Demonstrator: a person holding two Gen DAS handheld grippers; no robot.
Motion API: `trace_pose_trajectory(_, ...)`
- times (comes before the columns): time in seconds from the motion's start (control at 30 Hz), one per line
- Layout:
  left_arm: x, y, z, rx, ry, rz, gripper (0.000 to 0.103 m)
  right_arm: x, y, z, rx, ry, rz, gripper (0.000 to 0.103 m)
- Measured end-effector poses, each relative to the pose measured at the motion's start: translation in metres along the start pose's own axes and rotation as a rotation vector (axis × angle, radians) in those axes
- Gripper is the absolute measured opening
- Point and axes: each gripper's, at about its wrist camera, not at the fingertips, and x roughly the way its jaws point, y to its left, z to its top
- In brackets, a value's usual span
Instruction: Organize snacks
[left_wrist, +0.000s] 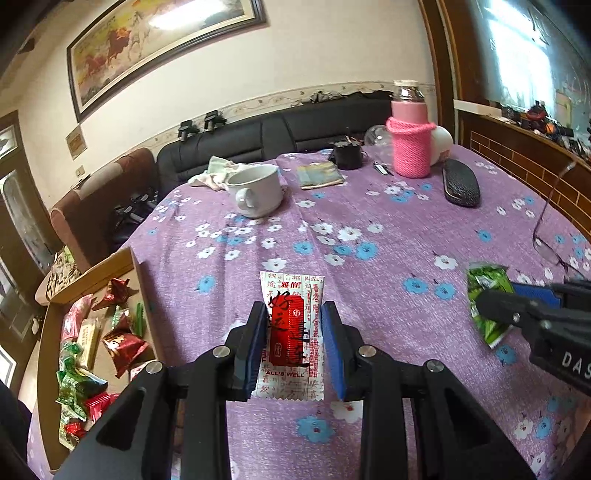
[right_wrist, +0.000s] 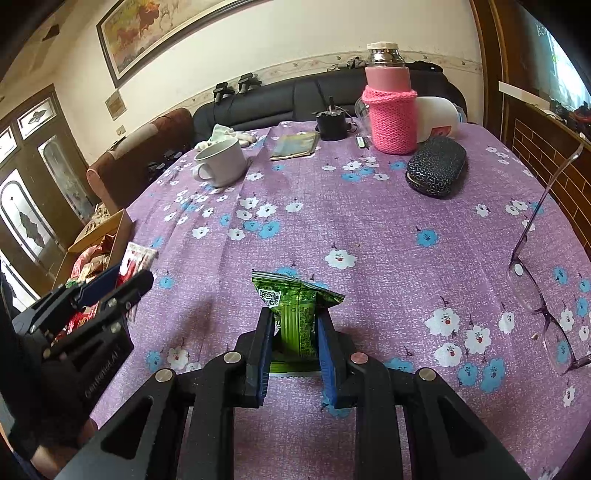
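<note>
A white snack packet with a red panel (left_wrist: 291, 332) lies between the fingers of my left gripper (left_wrist: 294, 314), which is closed on its sides. It also shows in the right wrist view (right_wrist: 138, 260). A green snack packet (right_wrist: 297, 314) is pinched between the fingers of my right gripper (right_wrist: 294, 317), its top crumpled. In the left wrist view the right gripper (left_wrist: 495, 301) sits on the green packet (left_wrist: 484, 284) at the right. A cardboard box (left_wrist: 110, 266) with several wrapped snacks stands at the table's left edge.
On the purple flowered tablecloth (right_wrist: 369, 229): a white cup (right_wrist: 219, 162), a booklet (right_wrist: 295, 146), a pink-sleeved flask (right_wrist: 391, 110), a black glasses case (right_wrist: 436, 168), and glasses (right_wrist: 535, 288) at the right. A dark sofa (right_wrist: 277, 99) stands behind.
</note>
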Motion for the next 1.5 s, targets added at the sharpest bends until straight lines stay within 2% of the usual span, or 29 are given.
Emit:
trace_pose_trajectory(0.5,-0.001,0.018,0.007,-0.048,-0.017,0.028,0.030,0.002,0.015,-0.004,-0.042,-0.006,0.019,0.024)
trace_pose_trajectory(0.67,-0.005,0.027,0.011,-0.072,-0.032,0.028,0.030,0.006,0.019,-0.003,-0.011,0.021,0.049,0.024)
trace_pose_trajectory(0.87,-0.011,0.054,0.019,-0.131,-0.044,0.037,0.030,0.008,0.049,-0.002,-0.030,0.050,0.088,0.024)
trace_pose_trajectory(1.13,-0.019,0.132,0.025,-0.280,-0.065,0.109,0.030,0.011,0.110,0.006,-0.083,0.064,0.158,0.025)
trace_pose_trajectory(1.3,-0.020,0.191,0.020,-0.356,-0.014,0.206,0.030,0.015,0.156,0.013,-0.139,0.067,0.204,0.025)
trace_pose_trajectory(1.5,-0.014,0.243,0.004,-0.411,0.054,0.304,0.030,0.034,0.220,0.019,-0.211,0.097,0.260,0.025)
